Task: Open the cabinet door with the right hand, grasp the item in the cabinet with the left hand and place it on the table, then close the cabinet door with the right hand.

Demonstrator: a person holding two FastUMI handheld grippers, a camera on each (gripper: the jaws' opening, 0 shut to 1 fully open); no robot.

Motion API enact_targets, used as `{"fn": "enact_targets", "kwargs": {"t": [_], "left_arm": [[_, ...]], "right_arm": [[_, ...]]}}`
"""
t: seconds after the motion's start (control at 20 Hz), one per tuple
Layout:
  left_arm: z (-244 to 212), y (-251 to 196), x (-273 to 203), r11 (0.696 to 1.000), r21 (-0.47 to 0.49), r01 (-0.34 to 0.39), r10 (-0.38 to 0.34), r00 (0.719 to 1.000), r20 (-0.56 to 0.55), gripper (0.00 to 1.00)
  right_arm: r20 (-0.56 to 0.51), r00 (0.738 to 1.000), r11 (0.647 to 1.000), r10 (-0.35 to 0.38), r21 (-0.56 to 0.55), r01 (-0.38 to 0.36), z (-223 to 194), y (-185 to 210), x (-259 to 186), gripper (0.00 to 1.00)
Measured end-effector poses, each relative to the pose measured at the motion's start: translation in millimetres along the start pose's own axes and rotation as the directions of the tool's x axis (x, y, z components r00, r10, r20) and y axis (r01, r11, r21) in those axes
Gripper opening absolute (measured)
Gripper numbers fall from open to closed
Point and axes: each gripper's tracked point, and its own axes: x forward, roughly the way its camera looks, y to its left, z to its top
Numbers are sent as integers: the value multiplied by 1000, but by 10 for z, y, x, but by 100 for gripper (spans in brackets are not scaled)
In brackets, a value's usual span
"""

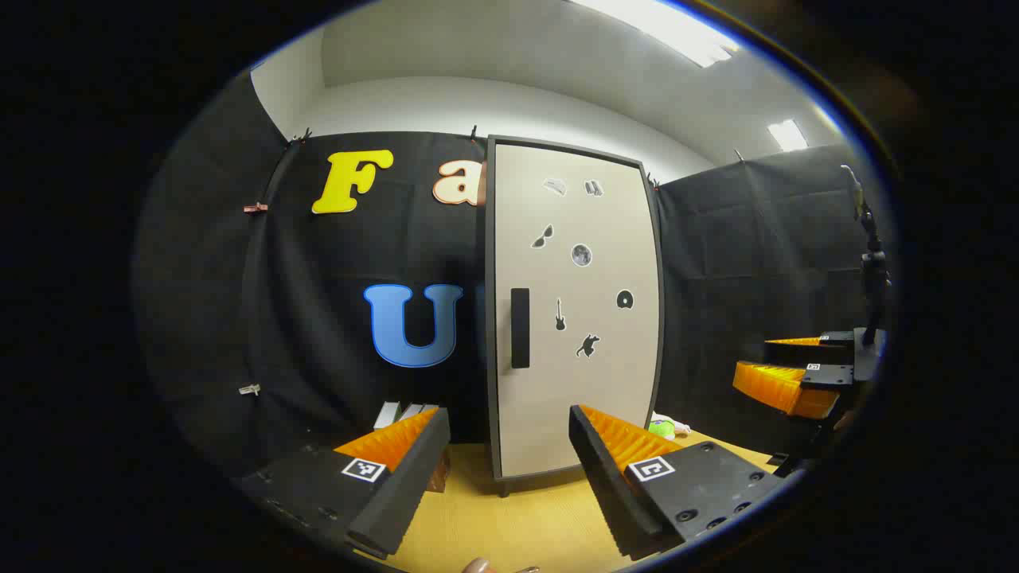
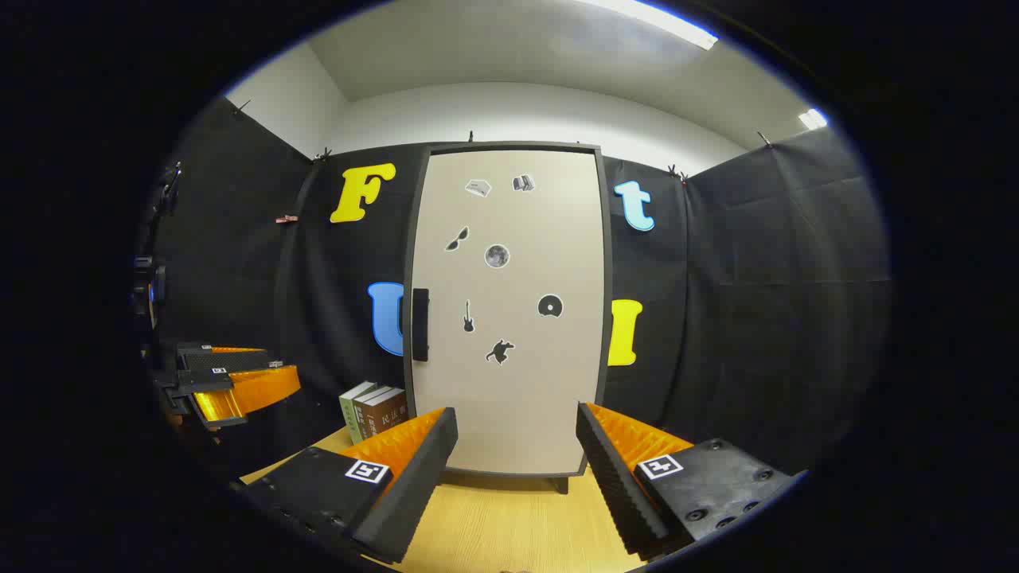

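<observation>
Cabinet door was shut and stood upright at the back of the counter, straight ahead of the right tongs and well apart from them. In the right gripper view the door sat framed between the two fingers, its lower edge just above the gap. Right tongs were spread wide, nothing between them.

In the left gripper view the door stood ahead and slightly right of centre, again well apart from the left tongs, which were likewise spread wide and held nothing. The right tongs showed at the far right edge of this view, away from the door. In the right gripper view the left tongs showed at the far left, likewise away from the door.

Door: pale beige panel in a dark grey frame. Dark vertical handle on its left edge, about mid-height; also seen in the left gripper view. Several small stickers were scattered over the panel, among them a round moon-like disc, a guitar, sunglasses and a disc shape. The cabinet stood on short dark feet on the counter. Item inside hidden by the shut door.

Surroundings: counter was light wood. Books stood upright just left of the cabinet, against the black cloth wall. A small green object lay on the counter at the cabinet's right lower corner; too small to identify. Fingertips showed at the bottom edge of the left gripper view.
</observation>
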Motion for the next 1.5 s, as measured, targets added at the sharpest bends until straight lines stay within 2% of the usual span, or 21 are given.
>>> {"fn": "enact_targets", "kwargs": {"t": [0.65,0.9,1.5], "left_arm": [[32,63,-7,999,33,-13,13,1000,1,95],[44,102,-59,999,37,-11,10,1000,4,95],[8,533,-450,999,29,-15,16,1000,-3,95]], "right_arm": [[10,1000,1000,29,-11,-29,35,131,39,97],[21,1000,1000,4,-25,-3,65,123,29,97],[49,999,998,-9,-54,12,199,498,-78,97]]}}
